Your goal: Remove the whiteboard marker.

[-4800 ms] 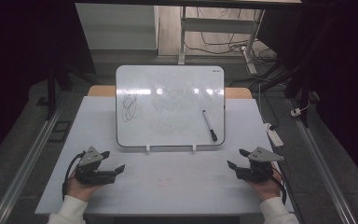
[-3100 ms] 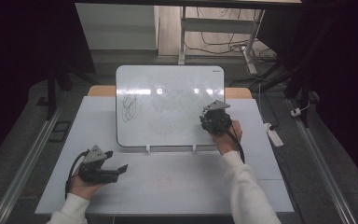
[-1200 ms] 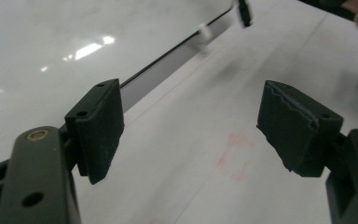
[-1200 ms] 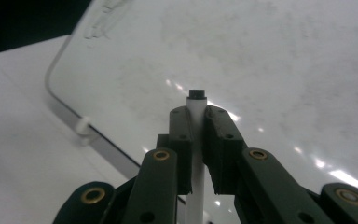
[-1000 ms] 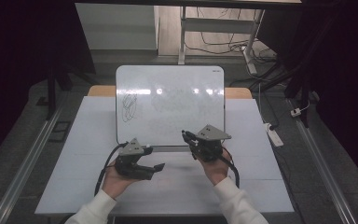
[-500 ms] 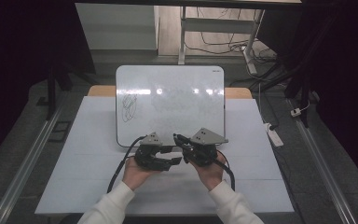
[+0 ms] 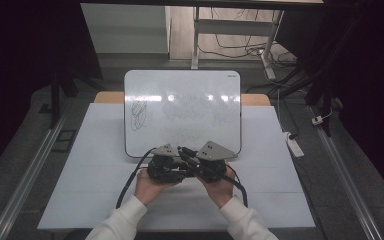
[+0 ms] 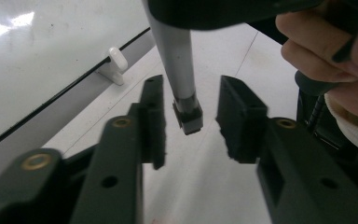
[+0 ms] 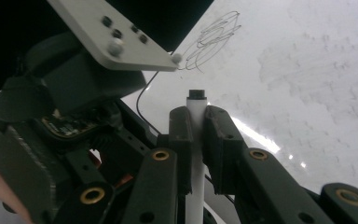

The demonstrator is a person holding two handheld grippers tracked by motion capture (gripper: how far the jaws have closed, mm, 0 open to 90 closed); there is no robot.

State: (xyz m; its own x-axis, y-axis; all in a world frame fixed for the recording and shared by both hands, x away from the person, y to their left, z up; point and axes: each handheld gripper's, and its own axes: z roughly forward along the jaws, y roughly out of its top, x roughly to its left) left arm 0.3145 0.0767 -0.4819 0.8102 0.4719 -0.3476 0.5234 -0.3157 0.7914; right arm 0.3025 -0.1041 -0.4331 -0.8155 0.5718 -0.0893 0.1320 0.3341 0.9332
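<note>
A whiteboard [image 7: 182, 110] leans at the back of the table, with a dark scribble [image 7: 139, 111] on its left part. Both hands meet just in front of it. My right gripper [image 9: 196, 112] is shut on a white marker [image 9: 196, 100], pads pressed on its barrel. My left gripper [image 8: 192, 83] faces it; its jaws have just been closing around the marker's black end [image 8: 189, 114], with a gap still on each side. In the high view the left gripper [image 7: 166, 167] and right gripper [image 7: 202, 162] sit almost touching.
A white mat [image 7: 80, 165] covers the table. A white foot clip [image 8: 114, 60] holds the board's lower edge. On the floor to the right lies a power strip [image 7: 295, 145]. Metal rails run along both sides of the table.
The left hand has slid right to meet the right hand at the front centre. The left jaws have narrowed around the marker's end. The right gripper still holds the marker taken from the board.
</note>
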